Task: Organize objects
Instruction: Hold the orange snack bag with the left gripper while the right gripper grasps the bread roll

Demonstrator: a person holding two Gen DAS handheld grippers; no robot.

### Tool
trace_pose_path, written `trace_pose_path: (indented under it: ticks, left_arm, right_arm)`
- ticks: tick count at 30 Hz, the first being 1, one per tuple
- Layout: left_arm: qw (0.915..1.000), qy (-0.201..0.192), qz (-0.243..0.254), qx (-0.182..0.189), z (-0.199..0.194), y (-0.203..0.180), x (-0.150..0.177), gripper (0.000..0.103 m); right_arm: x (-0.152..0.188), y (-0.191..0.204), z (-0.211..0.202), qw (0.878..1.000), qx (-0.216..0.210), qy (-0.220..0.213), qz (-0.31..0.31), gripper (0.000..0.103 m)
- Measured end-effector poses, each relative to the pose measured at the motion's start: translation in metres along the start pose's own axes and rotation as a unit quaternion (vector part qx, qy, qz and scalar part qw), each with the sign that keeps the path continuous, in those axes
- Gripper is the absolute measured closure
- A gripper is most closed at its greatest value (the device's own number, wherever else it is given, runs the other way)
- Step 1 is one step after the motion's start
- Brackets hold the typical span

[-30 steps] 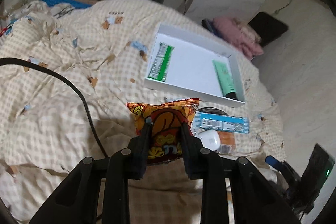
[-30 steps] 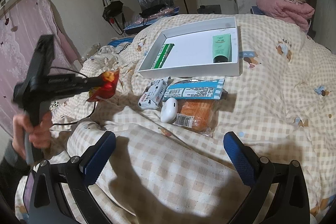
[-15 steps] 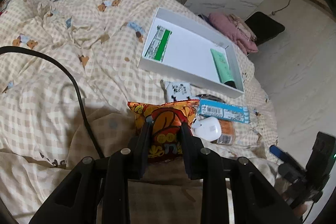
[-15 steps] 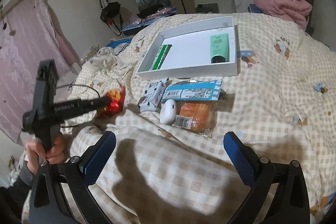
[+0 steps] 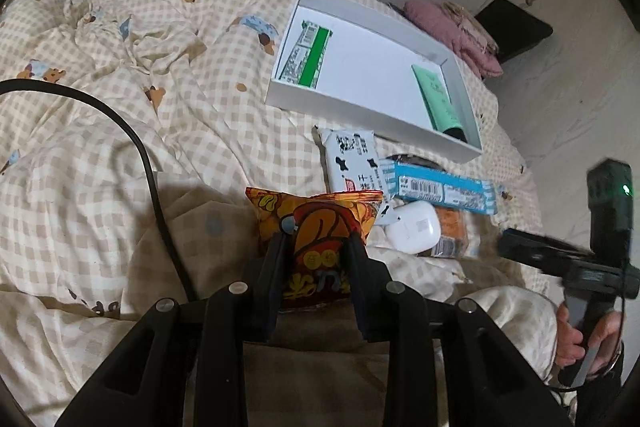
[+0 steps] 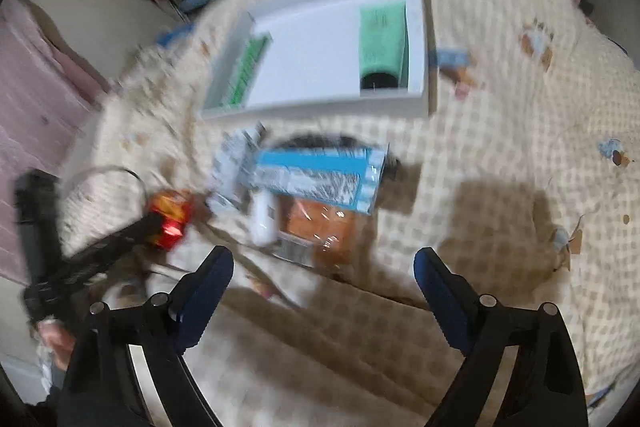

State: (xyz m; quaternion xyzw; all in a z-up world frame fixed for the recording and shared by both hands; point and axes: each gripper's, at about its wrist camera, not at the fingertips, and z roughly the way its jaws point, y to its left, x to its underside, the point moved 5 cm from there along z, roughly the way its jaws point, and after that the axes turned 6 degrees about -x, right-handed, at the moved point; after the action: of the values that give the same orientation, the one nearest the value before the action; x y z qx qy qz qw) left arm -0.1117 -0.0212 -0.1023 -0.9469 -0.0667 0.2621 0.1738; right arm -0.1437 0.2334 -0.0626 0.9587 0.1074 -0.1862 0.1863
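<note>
Left gripper [image 5: 316,241] clamped on orange snack bag [image 5: 316,223]; bag upright between jaws, top edge above fingertips, held over checked quilt [image 5: 120,155]. Jaws eased slightly apart just now, bag still pinched. Right gripper [image 6: 324,267] jaws wide, just been narrowing, nothing between them; view blurred. Ahead of its tips: white earbud case [image 6: 264,217], orange packet [image 6: 320,235], blue-striped packet [image 6: 320,179]. White tray [image 5: 460,99] beyond, holding green tube [image 5: 438,99] and green-striped packet [image 5: 306,57].

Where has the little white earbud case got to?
In the left wrist view, the small glossy white earbud case lies on the checked quilt, right of the orange snack bag, just below the long blue-and-white packet.
</note>
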Motion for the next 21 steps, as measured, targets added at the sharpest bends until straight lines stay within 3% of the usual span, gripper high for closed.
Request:
trace_pose_path:
  ticks: [4, 9, 10, 11, 12, 14, 18, 21]
  left_arm:
    - [1.0, 0.005, 0.005, -0.006, 0.003, -0.002, 0.001, 0.069]
    - [0.9999, 0.011, 0.002, -0.004, 0.006, 0.0, 0.001, 0.068]
    - [0.9999, 0.012, 0.002, -0.004, 0.006, 0.0, 0.002, 0.068]
    - [0.9999, 0.013, 0.002, -0.005, 0.007, 0.0, 0.002, 0.067]
    - [0.9999, 0.014, 0.003, -0.005, 0.007, -0.001, 0.002, 0.067]
    - [0.9999, 0.015, 0.003, -0.005, 0.008, -0.001, 0.003, 0.067]
    - [0.9998, 0.017, 0.001, -0.004, 0.008, 0.0, 0.003, 0.066]
    - [0.9998, 0.017, 0.001, -0.004, 0.008, 0.0, 0.003, 0.066]
  right_arm:
    - [-0.006, 0.006, 0.029, 0.998, 0.046, 0.029, -0.033, 0.021]
    - [-0.012, 0.01, 0.053, 0.997, 0.055, 0.049, -0.038, 0.021]
    - [-0.013, 0.009, 0.057, 0.996, 0.06, 0.052, -0.039, 0.025]
    - [-0.013, 0.008, 0.059, 0.996, 0.064, 0.054, -0.039, 0.044]
    - [-0.011, 0.004, 0.062, 0.995, 0.065, 0.062, -0.032, 0.048]
    - [-0.008, 0.001, 0.06, 0.996, 0.054, 0.062, -0.021, 0.053]
    - [-0.003, -0.014, 0.035, 0.999, 0.016, 0.041, 0.028, 0.055]
    - [0.001, -0.03, 0.014, 0.998, 0.01, 0.023, 0.054, 0.056]
